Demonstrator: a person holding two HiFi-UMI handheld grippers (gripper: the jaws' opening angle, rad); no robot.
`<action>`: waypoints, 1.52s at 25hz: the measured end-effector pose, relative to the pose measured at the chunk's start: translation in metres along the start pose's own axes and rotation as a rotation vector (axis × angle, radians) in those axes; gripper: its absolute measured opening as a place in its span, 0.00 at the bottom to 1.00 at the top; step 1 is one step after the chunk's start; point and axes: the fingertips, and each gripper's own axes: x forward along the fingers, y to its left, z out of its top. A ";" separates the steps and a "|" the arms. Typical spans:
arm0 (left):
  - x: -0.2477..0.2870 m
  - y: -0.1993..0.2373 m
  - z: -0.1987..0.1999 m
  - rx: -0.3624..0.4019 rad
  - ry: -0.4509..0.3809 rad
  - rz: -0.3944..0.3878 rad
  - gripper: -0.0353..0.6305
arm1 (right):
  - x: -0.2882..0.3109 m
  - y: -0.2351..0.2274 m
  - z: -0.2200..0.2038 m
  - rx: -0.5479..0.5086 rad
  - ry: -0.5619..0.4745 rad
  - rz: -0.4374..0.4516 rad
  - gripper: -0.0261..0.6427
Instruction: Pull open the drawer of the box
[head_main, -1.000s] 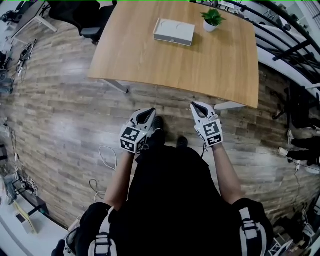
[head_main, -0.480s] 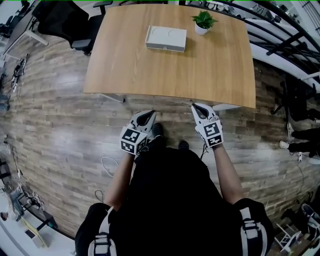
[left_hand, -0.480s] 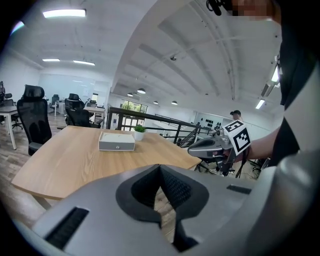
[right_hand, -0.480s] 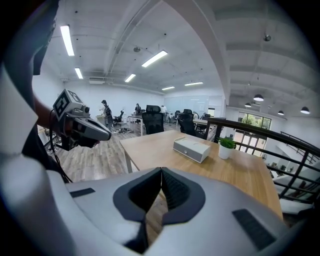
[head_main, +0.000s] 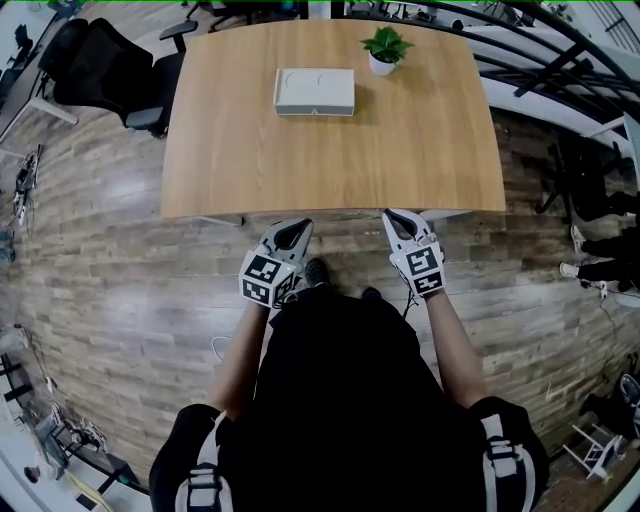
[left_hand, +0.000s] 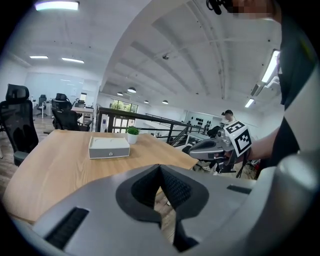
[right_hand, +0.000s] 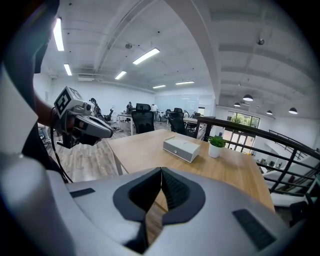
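a black office chair (head_main: 100, 70) stands far ahead and left of the left gripper (head_main: 297, 230). the white box (head_main: 314, 91), drawer shut, lies on the counter (head_main: 250, 170), well beyond both fingertips, with a potted plant (head_main: 384, 50) near its right end. both grippers point forward just short of the counter's near edge, the right gripper (head_main: 393, 216) level with the left. each one's fingers are pressed together, empty.

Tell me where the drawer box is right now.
In the head view the white box sits on the far part of the wooden table, near its middle, with the potted plant just off its right end.
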 end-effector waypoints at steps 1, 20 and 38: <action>0.001 0.003 0.002 0.002 0.000 -0.005 0.09 | 0.002 -0.001 0.003 0.008 -0.004 -0.007 0.07; -0.010 0.070 0.001 -0.014 0.024 -0.040 0.09 | 0.058 0.013 0.029 0.054 -0.003 -0.058 0.08; 0.011 0.083 0.009 -0.053 0.037 0.029 0.09 | 0.082 -0.016 0.033 0.038 0.013 0.009 0.08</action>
